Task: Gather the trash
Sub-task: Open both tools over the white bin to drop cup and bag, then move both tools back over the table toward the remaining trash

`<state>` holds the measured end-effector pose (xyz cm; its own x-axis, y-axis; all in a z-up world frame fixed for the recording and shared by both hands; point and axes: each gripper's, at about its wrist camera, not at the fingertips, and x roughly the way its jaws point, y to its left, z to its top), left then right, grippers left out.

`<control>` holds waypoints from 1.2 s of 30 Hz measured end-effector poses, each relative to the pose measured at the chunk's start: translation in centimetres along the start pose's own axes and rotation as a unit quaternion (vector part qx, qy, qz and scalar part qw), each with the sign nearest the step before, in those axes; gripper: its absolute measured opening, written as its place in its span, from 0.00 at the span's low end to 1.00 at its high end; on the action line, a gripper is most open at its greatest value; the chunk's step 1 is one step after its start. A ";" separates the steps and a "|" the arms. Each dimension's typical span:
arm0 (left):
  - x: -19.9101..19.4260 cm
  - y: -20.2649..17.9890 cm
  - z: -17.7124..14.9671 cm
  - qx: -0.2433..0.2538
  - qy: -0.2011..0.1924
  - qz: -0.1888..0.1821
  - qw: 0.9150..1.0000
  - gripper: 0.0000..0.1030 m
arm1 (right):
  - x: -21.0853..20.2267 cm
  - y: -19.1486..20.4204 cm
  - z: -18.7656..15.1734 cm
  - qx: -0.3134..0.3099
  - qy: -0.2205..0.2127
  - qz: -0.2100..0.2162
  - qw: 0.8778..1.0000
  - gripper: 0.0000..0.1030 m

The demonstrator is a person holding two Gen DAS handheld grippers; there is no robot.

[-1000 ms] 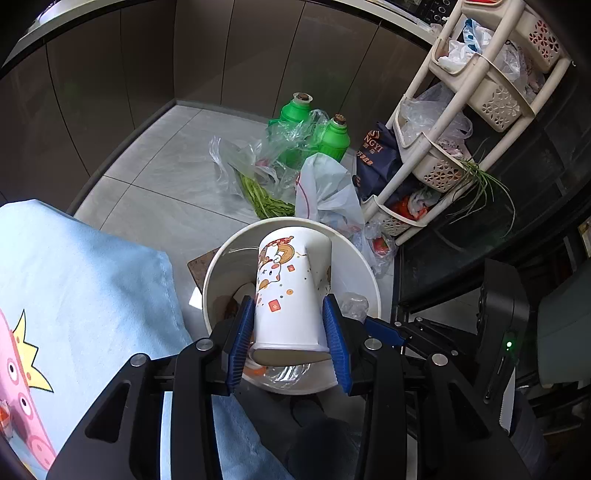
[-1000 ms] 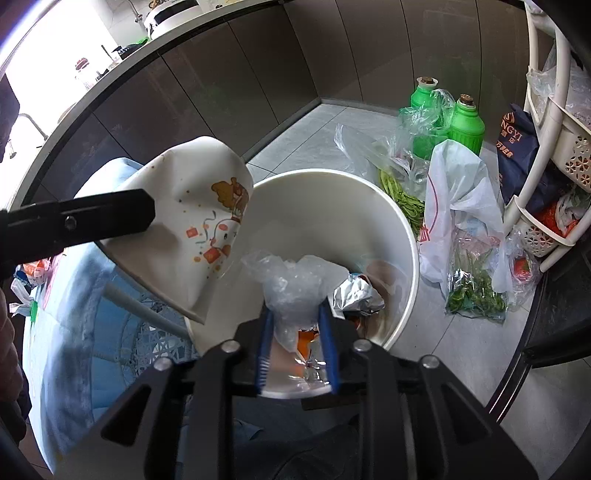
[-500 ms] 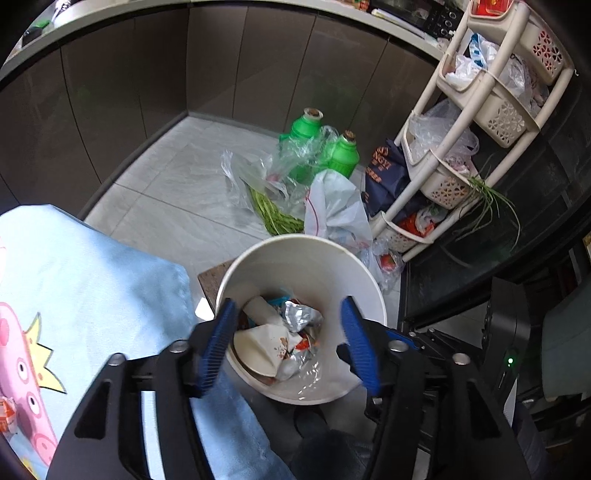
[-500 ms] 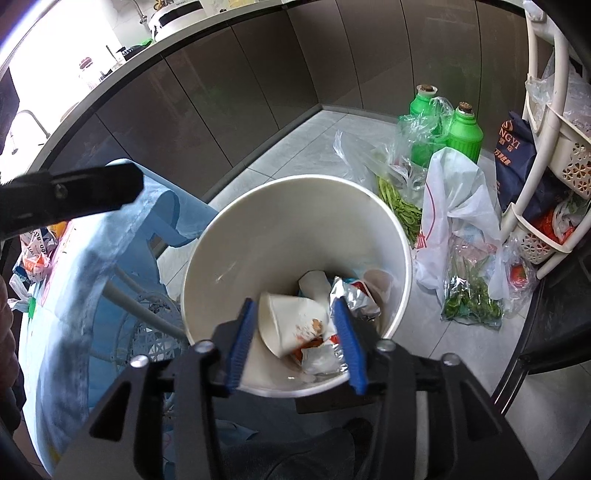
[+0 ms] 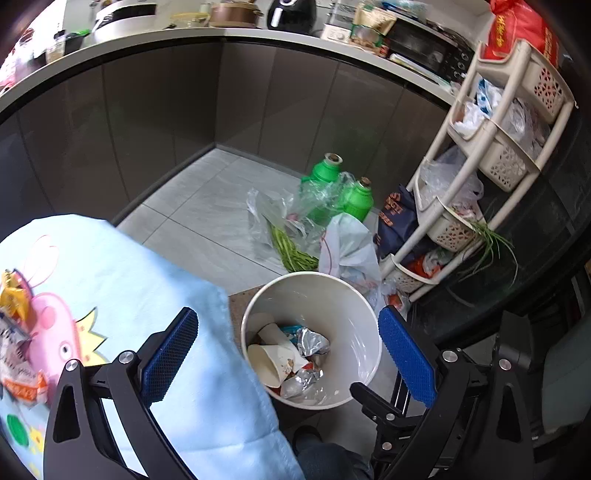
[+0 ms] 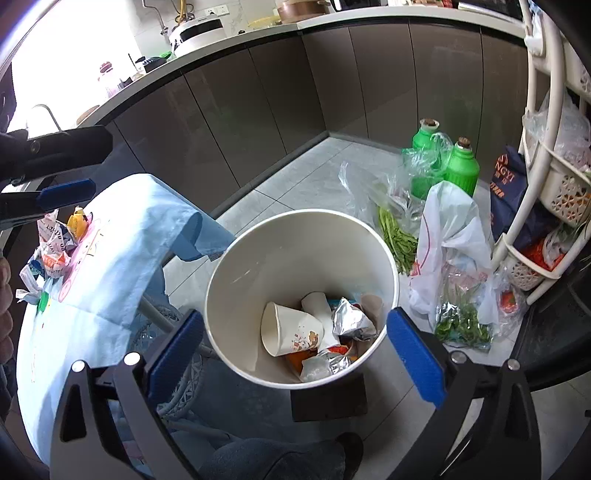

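Observation:
A white waste bin (image 5: 347, 306) (image 6: 280, 258) stands on the floor beside the table. In it lie a printed paper cup (image 5: 271, 362) (image 6: 291, 330), a foil wrapper (image 5: 312, 341) (image 6: 351, 319) and a clear plastic wrapper (image 6: 321, 365). My left gripper (image 5: 287, 314) hangs above the bin and the table's edge; its jaws are opening wide with nothing between them. Over the bin, my right gripper (image 6: 295, 315) is also opening and holds nothing. More wrappers (image 6: 55, 243) (image 5: 14, 332) lie on the light-blue tablecloth (image 5: 147, 295) (image 6: 110, 258).
Two green bottles (image 5: 325, 177) (image 6: 461, 166), plastic bags of greens (image 6: 454, 258) and a white basket rack (image 5: 480, 184) crowd the floor right of the bin. Dark cabinets under a counter (image 5: 221, 33) run behind. A person's shoe (image 5: 306, 435) is below the bin.
The left gripper let go of the paper cup and the right one of the plastic wrapper; both now lie in the bin. Both grippers opened wide and rose away from the bin.

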<state>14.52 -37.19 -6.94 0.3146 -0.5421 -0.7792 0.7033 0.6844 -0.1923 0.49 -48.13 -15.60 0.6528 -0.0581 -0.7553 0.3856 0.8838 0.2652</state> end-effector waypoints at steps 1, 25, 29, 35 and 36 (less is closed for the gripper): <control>-0.3 0.1 0.1 -0.003 -0.002 0.003 1.000 0.92 | -0.3 0.2 0.1 -0.001 -0.001 -0.001 1.000 0.96; -14.4 8.9 -7.1 -0.120 -0.046 0.116 0.985 0.92 | -8.2 9.8 1.9 -0.080 -0.047 0.030 0.995 0.97; -16.4 10.9 -8.5 -0.139 -0.050 0.136 0.980 0.92 | -9.0 12.0 2.0 -0.100 -0.050 0.039 0.993 0.97; -18.9 13.4 -10.5 -0.166 -0.052 0.161 0.972 0.92 | -9.2 15.4 1.6 -0.130 -0.043 0.056 0.989 0.97; -19.2 13.9 -10.9 -0.170 -0.053 0.165 0.970 0.92 | -9.2 15.9 1.5 -0.134 -0.042 0.058 0.988 0.97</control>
<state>11.29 -11.90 -1.16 0.5629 -0.3003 -0.7700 0.3075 0.9409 -0.1422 1.62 -34.27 -3.56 0.7385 0.0216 -0.6739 0.1262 0.9774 0.1695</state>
